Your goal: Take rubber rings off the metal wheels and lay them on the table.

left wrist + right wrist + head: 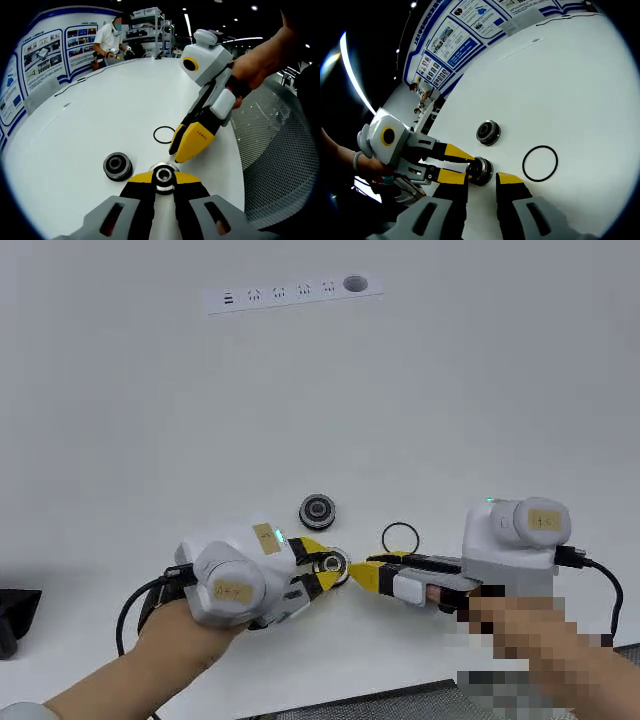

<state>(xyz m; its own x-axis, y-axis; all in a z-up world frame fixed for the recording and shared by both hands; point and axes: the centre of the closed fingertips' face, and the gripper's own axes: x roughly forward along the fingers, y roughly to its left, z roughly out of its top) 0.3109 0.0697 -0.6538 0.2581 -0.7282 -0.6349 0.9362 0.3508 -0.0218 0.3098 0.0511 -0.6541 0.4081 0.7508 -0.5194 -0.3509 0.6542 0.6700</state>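
Left gripper [326, 564]: jaws clamped on a metal wheel [335, 562], close to the tabletop's near edge.
Right gripper [358, 573]: jaws only narrowly parted, gripping nothing, tips just beside the held wheel.
Rubber ring [400, 537]: lay loose and flat on the tabletop [150, 420], just beyond the right gripper.
Second wheel [317, 510]: dark-rimmed, lying flat just beyond the held one.
Power strip [290, 292]: toward the far edge.
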